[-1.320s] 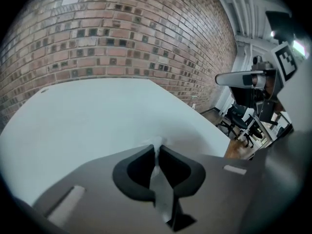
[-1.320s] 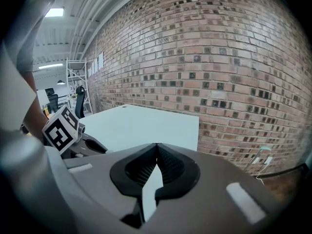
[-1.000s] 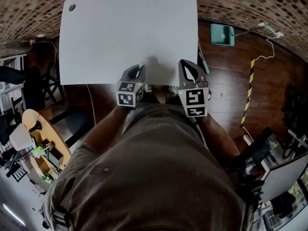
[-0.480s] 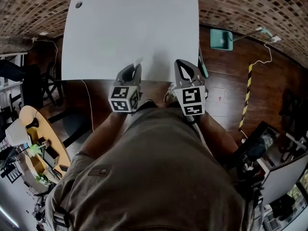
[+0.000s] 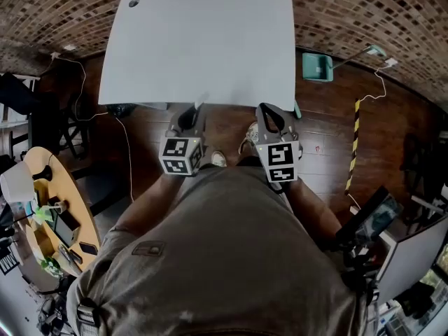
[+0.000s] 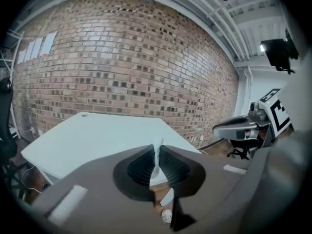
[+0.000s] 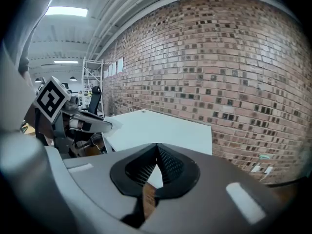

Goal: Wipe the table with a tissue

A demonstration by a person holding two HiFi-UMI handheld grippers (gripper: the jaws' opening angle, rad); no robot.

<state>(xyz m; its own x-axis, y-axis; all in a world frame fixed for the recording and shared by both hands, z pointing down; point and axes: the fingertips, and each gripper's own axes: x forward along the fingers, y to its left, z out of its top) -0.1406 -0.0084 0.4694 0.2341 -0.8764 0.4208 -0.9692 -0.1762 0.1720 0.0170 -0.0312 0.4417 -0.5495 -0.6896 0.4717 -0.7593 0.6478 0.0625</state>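
The tissue (image 6: 157, 154) shows only as a thin white sliver standing up at the centre of the left gripper view, pinched by the left gripper (image 6: 155, 169), whose fingers (image 6: 139, 167) are pressed together on it. In the head view it is a small white fleck (image 5: 201, 104) just below the near edge of the white bench (image 5: 203, 40), in the middle of the frame. It should handle as light, limp and easily torn. Held by so narrow an edge it would likely fold or drag out when rubbed, so a bunched fold under the fingers looks the safer hold. The right gripper (image 7: 156, 167) has its fingers shut against each other with nothing between them. Most of the tissue is buried between the fingers, so its size cannot be told. The person (image 5: 224, 257) fills the lower half of the head view. A dark round mark (image 5: 133, 2) at the bench's upper left corner is too small to identify.
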